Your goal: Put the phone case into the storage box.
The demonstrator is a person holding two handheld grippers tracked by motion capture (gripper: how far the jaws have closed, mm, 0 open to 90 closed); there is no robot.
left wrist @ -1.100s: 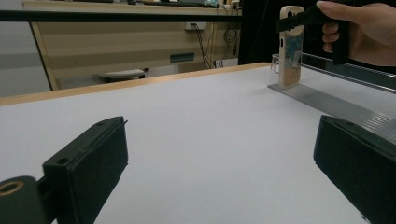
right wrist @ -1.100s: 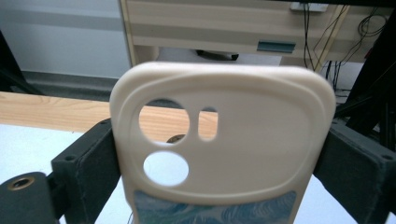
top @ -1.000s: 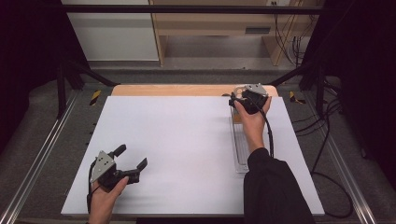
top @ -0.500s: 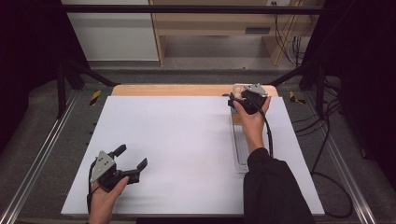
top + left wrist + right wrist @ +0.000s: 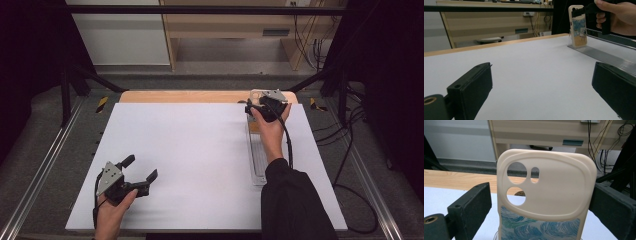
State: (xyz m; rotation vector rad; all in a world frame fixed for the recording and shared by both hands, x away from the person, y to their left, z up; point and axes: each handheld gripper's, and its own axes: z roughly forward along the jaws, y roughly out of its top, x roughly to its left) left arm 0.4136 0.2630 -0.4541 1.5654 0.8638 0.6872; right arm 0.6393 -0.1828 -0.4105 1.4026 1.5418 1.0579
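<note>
Right gripper view: 1 cream phone case [image 5: 546, 195], rounded, 3 cutouts, between the right gripper [image 5: 541, 202]'s jaws; grip uncertain.
1 ribbed clear rack [image 5: 258, 157]; left gripper [image 5: 140, 169] open, empty.

White table sheet [image 5: 200, 160] beneath both tools; wooden cabinet [image 5: 235, 30] and hanging cables [image 5: 305, 35] beyond them.

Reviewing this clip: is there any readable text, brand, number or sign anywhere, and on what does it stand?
No readable text anywhere.
Phone case: a blue swirl picture, no words; a small patch on it in the left gripper view is too blurred to read.
Label plate on the wooden furniture: too blurred to read.
Yellow-and-black hazard stripes on the floor by the table: a marking, no words.
</note>
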